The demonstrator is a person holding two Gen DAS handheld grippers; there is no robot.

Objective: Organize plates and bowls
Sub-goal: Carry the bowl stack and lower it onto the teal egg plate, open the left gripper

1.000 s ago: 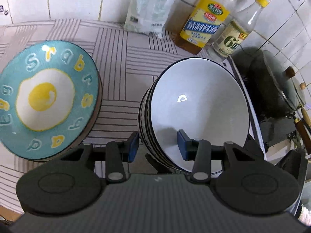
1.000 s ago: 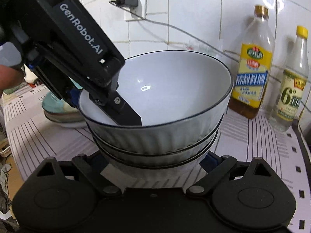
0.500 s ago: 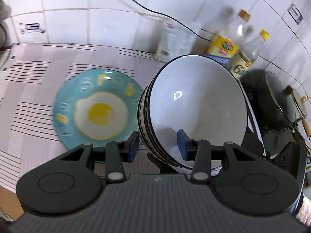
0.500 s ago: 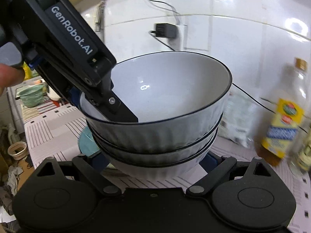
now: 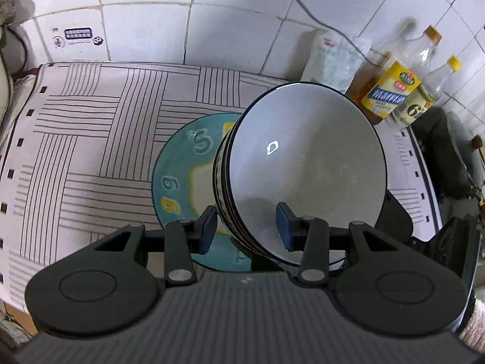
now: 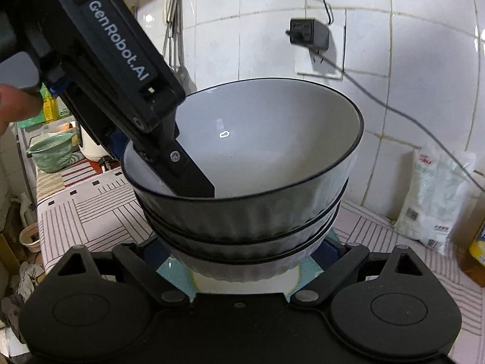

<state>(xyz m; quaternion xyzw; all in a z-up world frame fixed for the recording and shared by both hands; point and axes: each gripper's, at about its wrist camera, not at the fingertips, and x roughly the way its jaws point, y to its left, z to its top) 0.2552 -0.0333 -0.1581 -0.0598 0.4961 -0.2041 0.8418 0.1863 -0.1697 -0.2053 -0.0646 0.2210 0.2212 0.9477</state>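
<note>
Bowl stack (image 5: 306,166) clamped by both claws over teal plate (image 5: 178,163), striped countertop (image 5: 91,139), white-tiled wall (image 5: 236,30).

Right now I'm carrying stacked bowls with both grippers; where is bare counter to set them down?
Bare striped cloth lies left of the blue egg plate, back to the tiled wall. The right is crowded: salt bag, oil bottle and vinegar bottle, with a dark pan alongside.
</note>
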